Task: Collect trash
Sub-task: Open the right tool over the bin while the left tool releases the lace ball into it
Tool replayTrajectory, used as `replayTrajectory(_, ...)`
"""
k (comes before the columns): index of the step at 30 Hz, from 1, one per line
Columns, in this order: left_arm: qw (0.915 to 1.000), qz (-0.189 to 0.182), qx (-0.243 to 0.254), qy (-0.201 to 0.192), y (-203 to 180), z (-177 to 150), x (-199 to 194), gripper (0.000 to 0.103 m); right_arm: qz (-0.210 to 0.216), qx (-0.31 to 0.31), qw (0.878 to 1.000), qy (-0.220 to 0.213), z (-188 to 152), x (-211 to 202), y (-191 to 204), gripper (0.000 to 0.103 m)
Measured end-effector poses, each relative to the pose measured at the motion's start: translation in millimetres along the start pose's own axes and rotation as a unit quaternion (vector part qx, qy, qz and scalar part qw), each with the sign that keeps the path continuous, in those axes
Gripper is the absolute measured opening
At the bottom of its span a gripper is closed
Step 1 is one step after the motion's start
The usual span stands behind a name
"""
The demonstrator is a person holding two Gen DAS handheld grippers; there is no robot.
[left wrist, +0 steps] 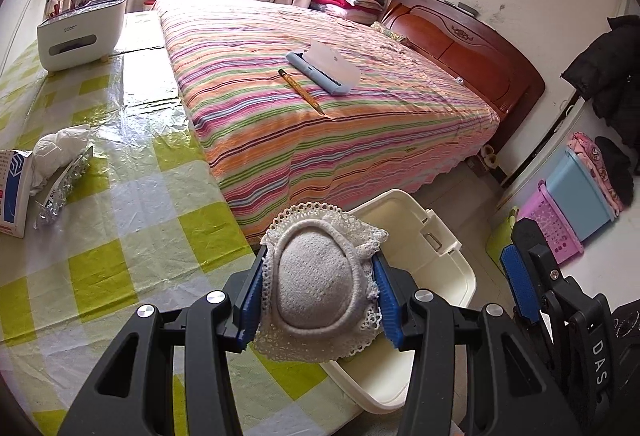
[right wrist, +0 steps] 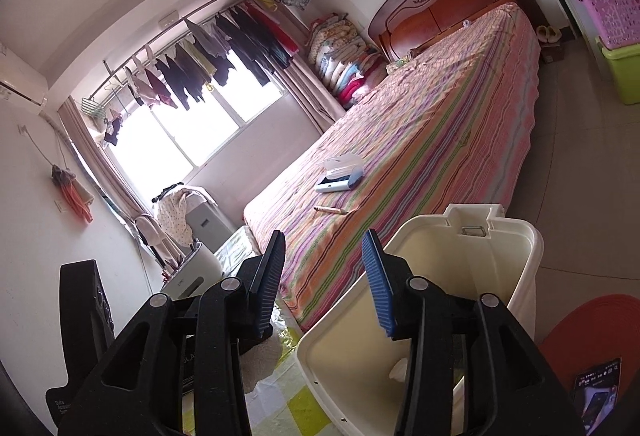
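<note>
My left gripper point(left wrist: 318, 300) is shut on a cream knitted item with a lace edge point(left wrist: 316, 288), held over the table's right edge above the rim of a cream trash bin point(left wrist: 436, 264). On the table at the left lie a crumpled white tissue point(left wrist: 60, 151), a silver foil wrapper point(left wrist: 64, 191) and a white-and-blue carton point(left wrist: 14, 191). My right gripper point(right wrist: 326, 284) is open and empty, above the near edge of the bin point(right wrist: 520, 276). A white scrap point(right wrist: 400, 370) lies inside the bin. The right gripper also shows in the left wrist view point(left wrist: 520, 288).
The table has a green-checked plastic cover point(left wrist: 120, 236). A white organizer with pens point(left wrist: 80, 31) stands at its far end. The striped bed point(left wrist: 320, 95) carries a pencil point(left wrist: 300, 89) and a blue-and-white device point(left wrist: 324, 67). Plastic baskets point(left wrist: 568, 215) stand by the right wall.
</note>
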State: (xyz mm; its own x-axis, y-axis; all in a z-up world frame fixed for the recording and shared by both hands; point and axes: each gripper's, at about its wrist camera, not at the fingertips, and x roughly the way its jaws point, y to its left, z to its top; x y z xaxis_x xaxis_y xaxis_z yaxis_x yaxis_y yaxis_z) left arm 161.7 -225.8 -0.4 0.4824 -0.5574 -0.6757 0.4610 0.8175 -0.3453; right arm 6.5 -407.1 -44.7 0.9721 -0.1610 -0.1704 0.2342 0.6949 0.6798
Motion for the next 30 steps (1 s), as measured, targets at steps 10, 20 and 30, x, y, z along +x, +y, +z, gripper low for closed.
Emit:
replayTrajectory(10,0.9992,-0.023,0.033,0.004,-24,-5,15,0.049,0.035,0.039,0.998,-0.02,3,-8,-15,0.054)
replayTrajectory(20,0.9971,0.023,0.042,-0.06,-29,-6,-2,0.079,0.054,0.048,0.997,-0.026,3,-11,-18,0.056)
replayTrajectory(30,0.9894,0.09,0.017,-0.112,7,-3,-58,0.079,0.113,-0.015,0.994,-0.001,-10,-9,14,0.067)
